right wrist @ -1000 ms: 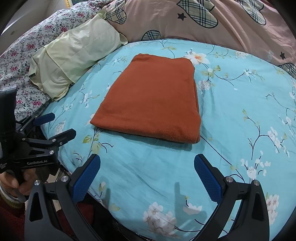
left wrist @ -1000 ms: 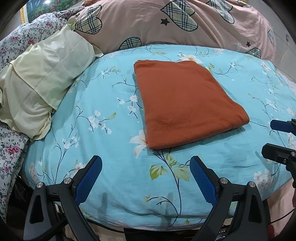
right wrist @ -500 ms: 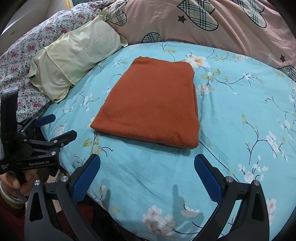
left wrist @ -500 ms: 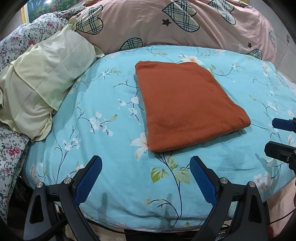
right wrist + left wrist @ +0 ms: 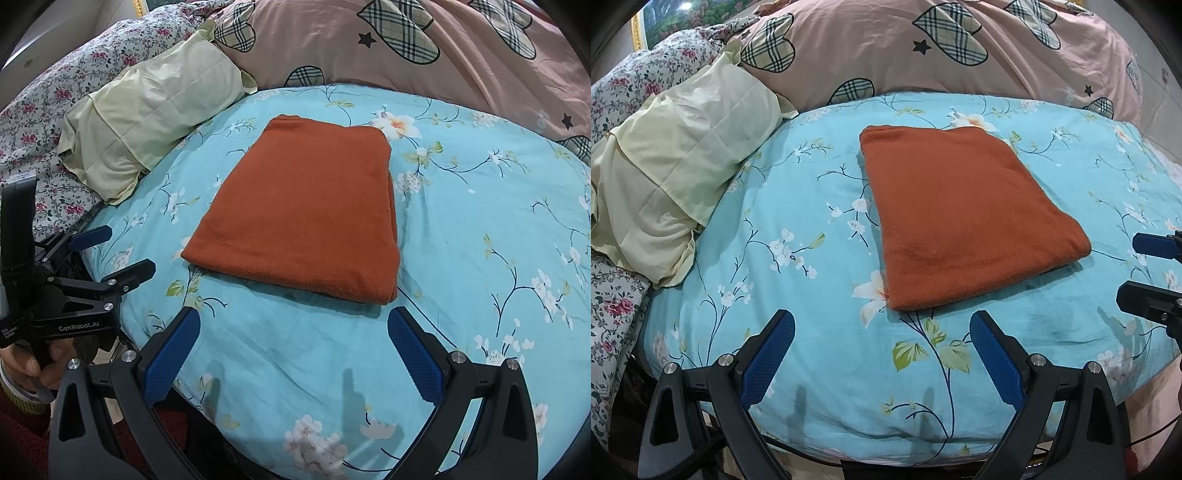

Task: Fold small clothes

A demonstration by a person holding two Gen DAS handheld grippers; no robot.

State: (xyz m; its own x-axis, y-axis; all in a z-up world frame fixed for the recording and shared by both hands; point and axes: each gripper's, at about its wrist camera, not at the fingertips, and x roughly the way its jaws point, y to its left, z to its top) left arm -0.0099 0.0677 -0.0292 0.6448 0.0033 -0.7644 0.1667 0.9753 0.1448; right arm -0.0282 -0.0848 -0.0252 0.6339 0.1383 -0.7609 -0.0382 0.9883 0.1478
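While the left gripper (image 5: 882, 354) hangs wide and empty at the bed's near edge, the orange cloth (image 5: 964, 218) lies folded flat on the blue floral sheet (image 5: 798, 229), barely shifted in frame over the last second. From the right wrist, the right gripper (image 5: 295, 350) is likewise spread and empty, the cloth (image 5: 306, 214) just beyond it, untouched; folding looks essentially finished.

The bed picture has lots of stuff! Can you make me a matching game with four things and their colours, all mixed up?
Things:
1. folded cloth
2. bedsheet
3. pillow
4. duvet

Colours:
A. pale yellow
B. pink with checked hearts
C. rust orange
D. light blue with flowers

Pairs: 1-C, 2-D, 3-A, 4-B
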